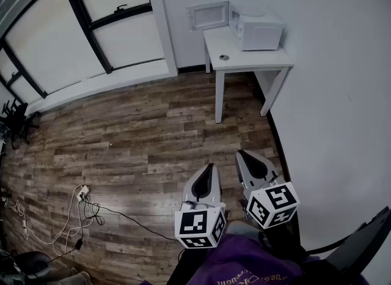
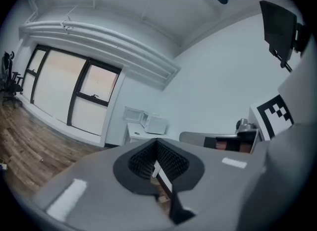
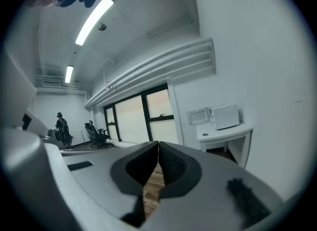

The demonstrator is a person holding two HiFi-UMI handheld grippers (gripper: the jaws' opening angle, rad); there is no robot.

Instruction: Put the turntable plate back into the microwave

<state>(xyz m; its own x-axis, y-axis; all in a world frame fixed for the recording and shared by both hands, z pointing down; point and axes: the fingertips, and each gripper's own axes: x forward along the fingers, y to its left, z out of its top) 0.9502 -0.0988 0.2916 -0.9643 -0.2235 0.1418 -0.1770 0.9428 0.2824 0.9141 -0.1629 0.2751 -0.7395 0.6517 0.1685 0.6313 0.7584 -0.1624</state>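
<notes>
White microwave (image 1: 259,31), door swung open, sits on the tabletop (image 1: 244,59) while my left gripper (image 1: 209,169) and right gripper (image 1: 243,155) hover over the wood floor (image 1: 134,137), both pinched together.

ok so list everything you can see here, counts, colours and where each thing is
microwave: one, white, door open, on the table
table: one, white, in the far corner against the wall
small round object: one, grey, on the table left of the microwave; too small to identify
windows: a row, black frames, along the left wall
floor: brown wood planks
cables: a tangle, white and black, on the floor at lower left
office chair: one, black, at the left edge
purple garment: one, on the person, at the bottom edge
left tool: one, grey, shut, empty
right tool: one, grey, shut, empty
</notes>
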